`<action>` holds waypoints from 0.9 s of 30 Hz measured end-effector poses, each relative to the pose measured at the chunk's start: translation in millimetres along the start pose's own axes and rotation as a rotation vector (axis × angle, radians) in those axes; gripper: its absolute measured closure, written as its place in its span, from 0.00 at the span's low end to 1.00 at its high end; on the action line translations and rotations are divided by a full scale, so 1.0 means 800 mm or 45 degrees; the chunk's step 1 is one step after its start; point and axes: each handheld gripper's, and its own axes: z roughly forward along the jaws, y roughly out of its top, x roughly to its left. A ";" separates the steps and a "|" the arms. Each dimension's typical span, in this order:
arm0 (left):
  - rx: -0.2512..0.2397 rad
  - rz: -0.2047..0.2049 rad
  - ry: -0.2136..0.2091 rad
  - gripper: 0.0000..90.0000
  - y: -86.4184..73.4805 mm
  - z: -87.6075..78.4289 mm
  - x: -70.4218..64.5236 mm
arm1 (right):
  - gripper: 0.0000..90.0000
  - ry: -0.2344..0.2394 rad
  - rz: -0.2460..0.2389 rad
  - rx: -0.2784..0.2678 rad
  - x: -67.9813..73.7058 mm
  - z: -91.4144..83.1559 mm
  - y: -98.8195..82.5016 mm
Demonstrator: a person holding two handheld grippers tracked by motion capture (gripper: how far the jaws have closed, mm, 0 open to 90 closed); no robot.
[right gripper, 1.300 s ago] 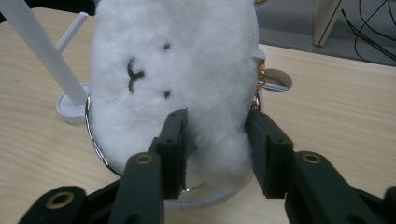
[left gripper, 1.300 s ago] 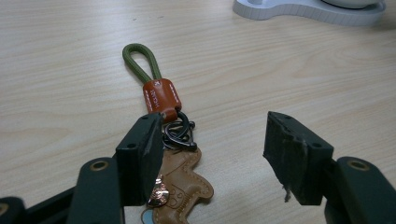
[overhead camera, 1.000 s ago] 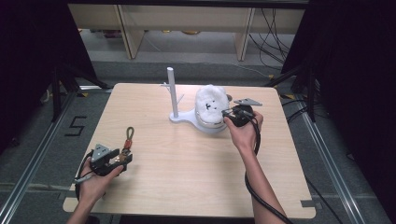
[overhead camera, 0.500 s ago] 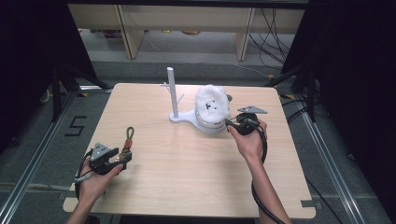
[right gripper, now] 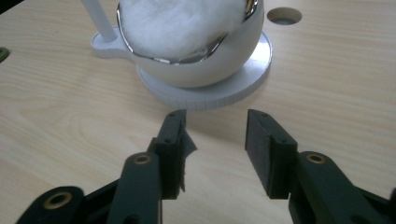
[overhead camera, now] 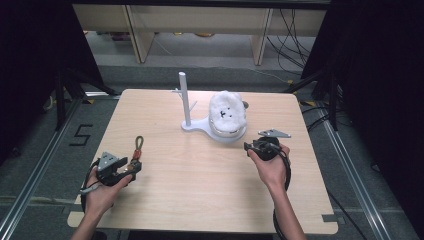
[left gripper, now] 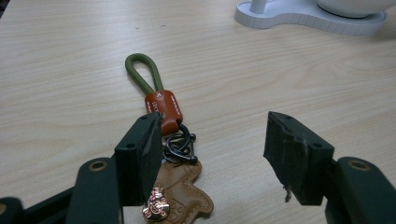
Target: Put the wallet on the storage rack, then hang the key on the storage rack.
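On desk [overhead camera: 200, 190], my left tongs [left gripper: 210, 154] gape, empty, over the keychain [left gripper: 163, 140] lying flat. Right tongs [right gripper: 212, 149] are also apart, empty, just short of bowl [right gripper: 196, 60]. Peg stand [overhead camera: 184, 97] looks bare, so hanging is seemingly undone.

Keychain [left gripper: 169, 140]: brown leather charm partly behind left gripper's [left gripper: 212, 154] near jaw, lower end cut by bottom edge. Orange tab lettering too small to read. White stand [left gripper: 308, 16] cropped at top edge. Bowl [right gripper: 196, 51] with white fluff cropped at top.
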 end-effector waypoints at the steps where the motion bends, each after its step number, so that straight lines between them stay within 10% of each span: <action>1: 0.000 0.000 0.000 0.41 0.000 0.000 0.000 | 0.68 0.005 0.027 0.005 0.003 -0.002 -0.003; 12: 0.034 0.011 0.008 0.46 0.007 -0.003 0.000 | 0.71 0.009 -0.019 0.070 0.001 -0.013 -0.016; 27: 0.455 -0.027 0.073 0.55 0.072 0.043 0.022 | 0.70 0.011 0.000 0.163 -0.003 -0.027 -0.018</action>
